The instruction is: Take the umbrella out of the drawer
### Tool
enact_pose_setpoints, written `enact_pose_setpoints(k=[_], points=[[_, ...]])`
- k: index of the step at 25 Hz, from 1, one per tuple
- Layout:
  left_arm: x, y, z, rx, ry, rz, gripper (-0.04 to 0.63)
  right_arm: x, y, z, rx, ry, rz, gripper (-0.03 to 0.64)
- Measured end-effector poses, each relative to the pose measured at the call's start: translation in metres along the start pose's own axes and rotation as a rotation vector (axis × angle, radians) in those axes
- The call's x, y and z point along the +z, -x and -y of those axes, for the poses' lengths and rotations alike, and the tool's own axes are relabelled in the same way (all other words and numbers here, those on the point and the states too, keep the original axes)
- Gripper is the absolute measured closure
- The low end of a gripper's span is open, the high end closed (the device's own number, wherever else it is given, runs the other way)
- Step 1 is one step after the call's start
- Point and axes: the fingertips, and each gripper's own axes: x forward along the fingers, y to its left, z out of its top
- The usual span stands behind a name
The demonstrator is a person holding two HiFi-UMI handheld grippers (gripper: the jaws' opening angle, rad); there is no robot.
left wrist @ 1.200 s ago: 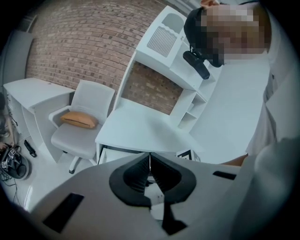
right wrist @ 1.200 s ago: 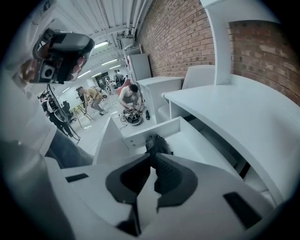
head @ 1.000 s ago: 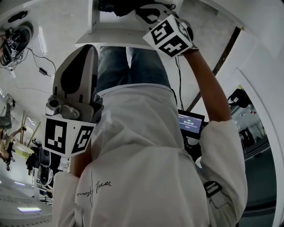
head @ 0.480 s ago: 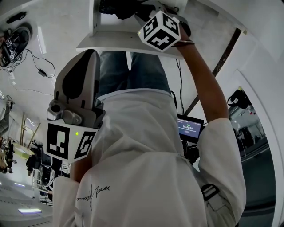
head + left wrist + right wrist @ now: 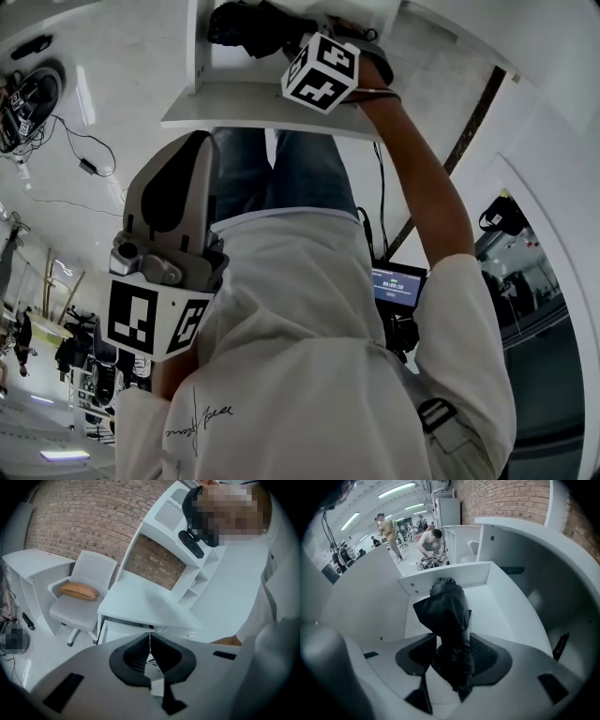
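Observation:
A folded black umbrella (image 5: pixel 445 606) lies in the open white drawer (image 5: pixel 454 576); the head view shows the umbrella (image 5: pixel 248 23) at the top edge, inside the drawer (image 5: pixel 262 98). My right gripper (image 5: pixel 453 638) points steeply down into the drawer. Its jaws have just been opening and now stand wide on either side of the umbrella's near end, without clamping it. In the head view only its marker cube (image 5: pixel 322 70) shows; the fingers are hidden. My left gripper (image 5: pixel 150 637) is held near the person's waist, shut and holding nothing, and in the head view the left gripper (image 5: pixel 197 141) is at the left.
The left gripper view looks out on a white desk (image 5: pixel 140 602), a grey chair with a tan cushion (image 5: pixel 79 591) and a brick wall. Cables and gear (image 5: pixel 28 94) lie on the floor at left. A small screen (image 5: pixel 398 286) hangs at the person's side. People (image 5: pixel 389 527) stand far off.
The right gripper's marker cube has moved left and further into the drawer, toward the umbrella. The left gripper has barely shifted.

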Motion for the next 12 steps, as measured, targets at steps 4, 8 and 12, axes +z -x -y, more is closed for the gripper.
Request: enact_pose_setpoints(k=[4, 8, 12], points=[[-0.001, -0.002, -0.004, -0.001, 0.009, -0.004, 0.578, -0.002, -0.010, 0.003, 0.011, -0.003, -0.020, 0.402], [-0.005, -0.007, -0.006, -0.008, 0.018, -0.005, 0.578, -0.002, -0.018, 0.005, 0.011, 0.023, -0.034, 0.397], [-0.008, -0.009, -0.006, -0.021, 0.019, -0.017, 0.578, -0.004, -0.026, 0.003, 0.022, 0.068, -0.060, 0.390]])
